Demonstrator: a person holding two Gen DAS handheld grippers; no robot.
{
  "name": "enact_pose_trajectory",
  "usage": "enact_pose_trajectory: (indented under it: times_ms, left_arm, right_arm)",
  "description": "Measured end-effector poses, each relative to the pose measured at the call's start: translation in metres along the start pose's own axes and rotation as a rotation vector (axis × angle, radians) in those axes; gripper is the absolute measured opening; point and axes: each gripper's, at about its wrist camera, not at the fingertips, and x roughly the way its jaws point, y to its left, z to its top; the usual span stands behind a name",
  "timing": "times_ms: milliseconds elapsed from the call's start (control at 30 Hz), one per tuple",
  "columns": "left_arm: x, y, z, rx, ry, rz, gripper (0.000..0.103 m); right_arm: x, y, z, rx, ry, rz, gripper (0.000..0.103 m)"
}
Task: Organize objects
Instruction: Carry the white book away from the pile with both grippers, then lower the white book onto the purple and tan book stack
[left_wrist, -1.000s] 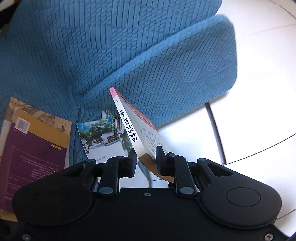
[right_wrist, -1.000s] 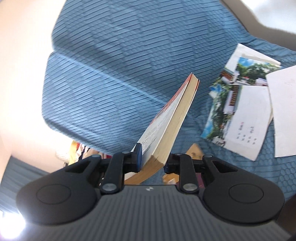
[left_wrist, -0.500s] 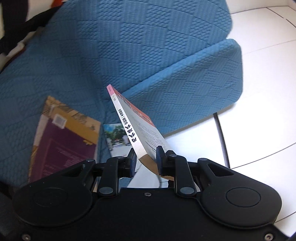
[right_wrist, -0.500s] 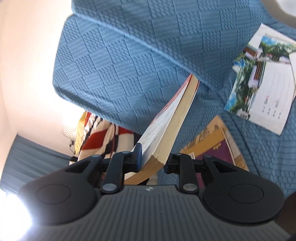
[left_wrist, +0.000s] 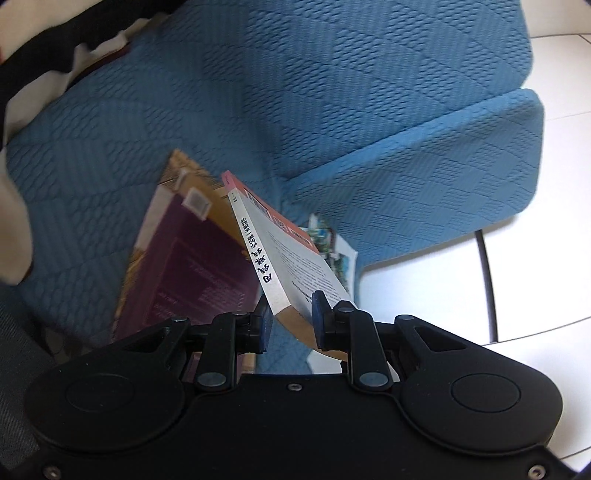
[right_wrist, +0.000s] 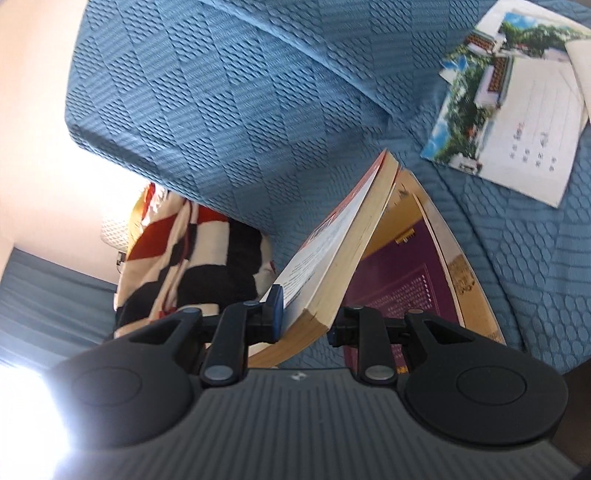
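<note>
Right wrist view: with both grippers' jaws pinching the book (right_wrist: 332, 258), you should square it over the purple book (right_wrist: 402, 291) on the sofa (right_wrist: 221, 110), lower flat.

Blown-out corner glare, fisheye motion blur

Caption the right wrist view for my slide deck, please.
Right gripper clamps a yellowed paperback above a purple book on the blue sofa.

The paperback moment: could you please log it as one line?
paperback: clamped by left gripper and right gripper | tilted over purple book | on blue sofa
</note>
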Motion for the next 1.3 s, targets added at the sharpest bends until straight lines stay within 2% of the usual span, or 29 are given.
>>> enact_pose_trajectory:
  times_ms: [433,700,867,1033,1300]
  left_arm:
    - [0.005,0.018,-0.014,-0.004,-0.007,0.135,0.025]
    - [0.028,0.025,-0.018,0.015,0.082,0.262,0.029]
    - [0.043,0.029,-0.022,0.036,0.129,0.316,0.031]
    - [0.055,0.029,-0.024,0.072,0.167,0.378,0.028]
    - [0.056,0.032,-0.025,0.073,0.18,0.372,0.03]
  right_arm:
    - [0.022,-0.016,-0.019,-0.008,0.042,-0.039,0.026]
    - [0.029,-0.033,-0.027,0.014,0.087,-0.12,0.029]
    - [0.034,-0.05,-0.03,0.057,0.114,-0.158,0.031]
    - [0.04,-0.062,-0.031,0.08,0.15,-0.183,0.032]
    - [0.042,-0.071,-0.032,0.121,0.167,-0.177,0.032]
